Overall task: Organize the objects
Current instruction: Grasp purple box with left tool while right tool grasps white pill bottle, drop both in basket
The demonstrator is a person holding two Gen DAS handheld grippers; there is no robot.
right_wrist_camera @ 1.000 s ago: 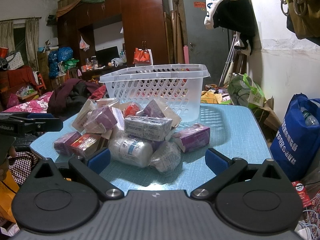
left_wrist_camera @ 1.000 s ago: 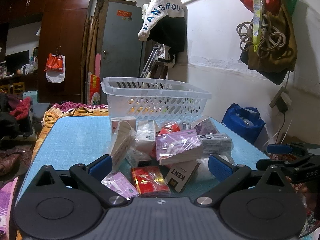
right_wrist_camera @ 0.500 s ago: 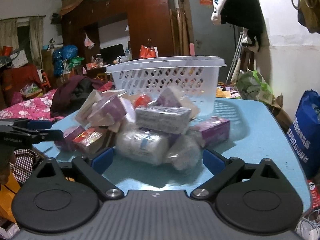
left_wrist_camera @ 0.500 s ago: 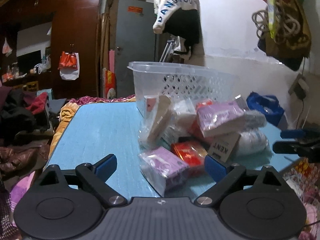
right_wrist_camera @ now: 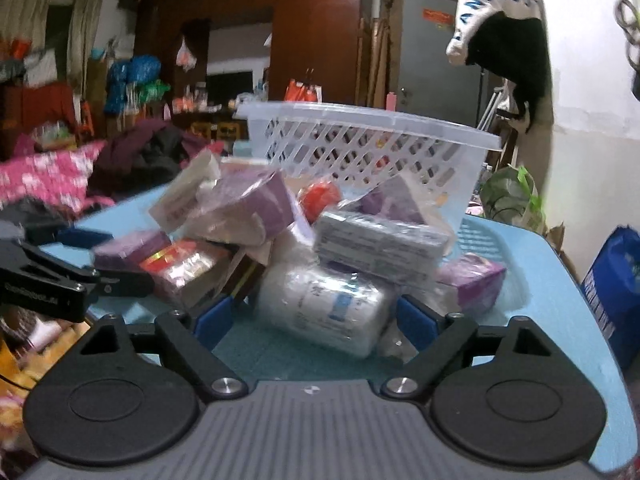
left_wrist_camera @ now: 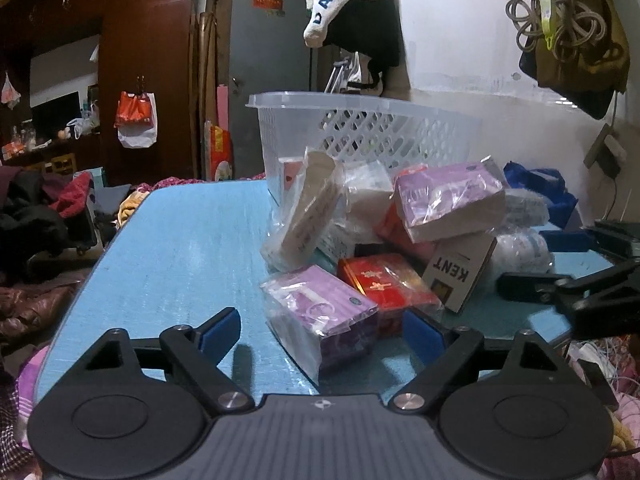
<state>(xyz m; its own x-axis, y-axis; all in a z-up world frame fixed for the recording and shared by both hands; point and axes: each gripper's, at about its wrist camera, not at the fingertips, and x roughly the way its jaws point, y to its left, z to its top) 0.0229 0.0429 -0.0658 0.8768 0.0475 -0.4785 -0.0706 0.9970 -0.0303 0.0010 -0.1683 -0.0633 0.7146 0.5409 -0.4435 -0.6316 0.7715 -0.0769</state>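
A pile of plastic-wrapped boxes lies on the blue table in front of a white slotted basket. My left gripper is low at the pile's near edge. Its jaws are closing around a purple wrapped box, with the pads still apart from it. Behind that box lie a red box and a KENT pack. My right gripper is closing around a white wrapped bottle on the pile's other side, and I see no pad pressing on it. The basket stands behind the pile.
Each gripper shows at the edge of the other's view, the right one and the left one. A blue bag sits past the table's right edge. Clothes and clutter fill the room to the left.
Both grippers have sunk and come closer to the pile, and their jaws have narrowed. The purple box now sits between the left fingers, the white bottle between the right ones.
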